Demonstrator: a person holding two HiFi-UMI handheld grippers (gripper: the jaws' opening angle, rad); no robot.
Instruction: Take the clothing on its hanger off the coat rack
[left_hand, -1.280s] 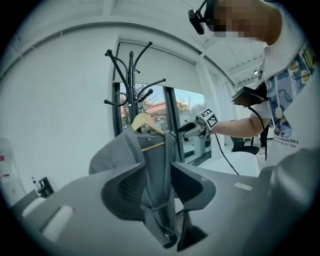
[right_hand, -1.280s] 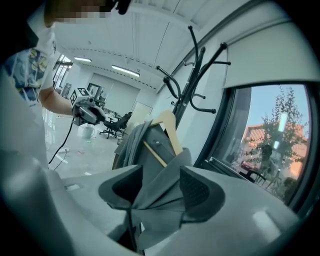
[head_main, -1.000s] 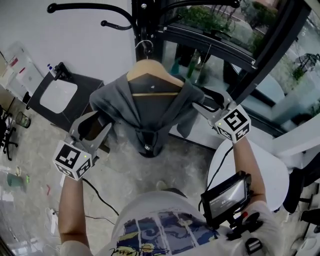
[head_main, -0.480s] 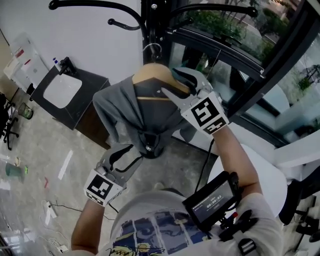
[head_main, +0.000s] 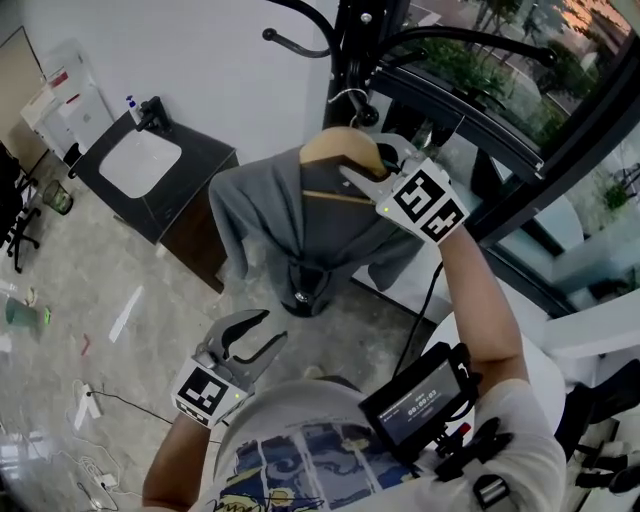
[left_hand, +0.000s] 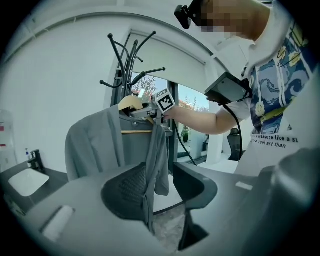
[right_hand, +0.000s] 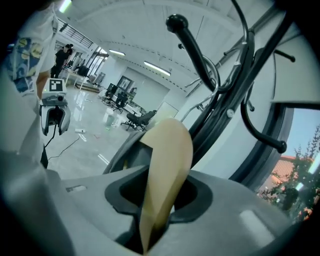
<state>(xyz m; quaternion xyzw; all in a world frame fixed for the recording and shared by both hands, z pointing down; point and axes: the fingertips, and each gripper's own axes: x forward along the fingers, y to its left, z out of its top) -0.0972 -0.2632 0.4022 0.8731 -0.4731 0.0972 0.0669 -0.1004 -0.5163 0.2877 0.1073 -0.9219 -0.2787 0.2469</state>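
Note:
A grey jacket (head_main: 265, 215) hangs on a wooden hanger (head_main: 340, 150), whose hook sits on the black coat rack (head_main: 355, 40). My right gripper (head_main: 365, 158) is up at the hanger's right shoulder. Its jaws are closing, with the wood between them. In the right gripper view the hanger (right_hand: 167, 160) fills the gap of the right gripper (right_hand: 160, 195), with slits of space still showing beside it. My left gripper (head_main: 268, 328) hangs low near my waist, open and empty, its jaws narrowing slightly. It looks up at the jacket (left_hand: 100, 145).
A dark cabinet with a white sink top (head_main: 140, 165) stands left of the rack. A large window (head_main: 520, 110) runs behind and to the right. Cables (head_main: 100, 400) lie on the floor. A small monitor (head_main: 420, 400) hangs at my chest.
My right gripper rose from beside the jacket to the hanger's shoulder and now straddles it. My left gripper dropped away from the jacket towards my waist.

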